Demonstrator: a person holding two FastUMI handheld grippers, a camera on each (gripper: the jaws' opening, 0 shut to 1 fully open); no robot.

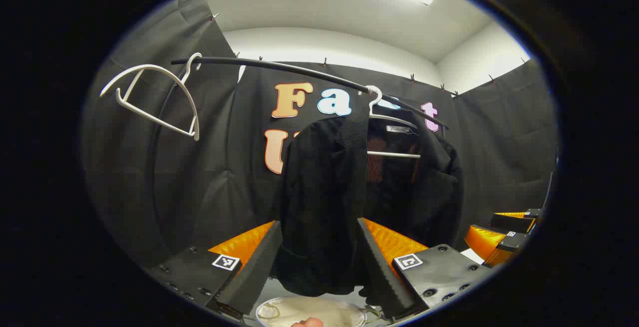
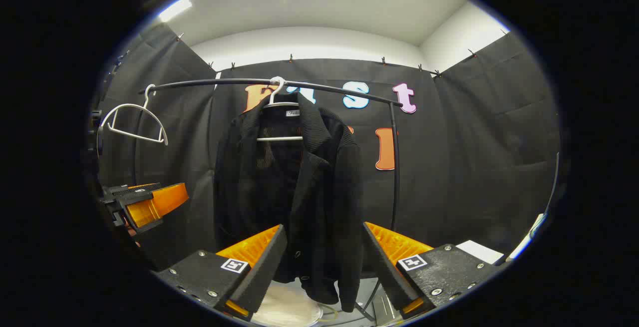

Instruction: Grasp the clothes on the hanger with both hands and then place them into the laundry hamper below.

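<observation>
Black jacket (image 2: 294, 187) hanging on white hanger (image 2: 277, 112); hamper (image 2: 289, 309) below.

Matt ribbed cloth jacket (image 2: 294, 187); smooth white plastic hanger (image 2: 279, 117); smooth dark rail (image 2: 279, 84).

Count from my two gripper feeds

I count one black jacket (image 2: 294, 187), two white hangers: one bare (image 2: 134, 123) at nine o'clock, one (image 2: 277, 117) carrying the jacket at twelve. One black rail (image 2: 279, 84) holds both. One pale hamper (image 1: 309, 312) sits at six. Two grippers: left (image 1: 314, 267), right (image 2: 324, 267).
</observation>
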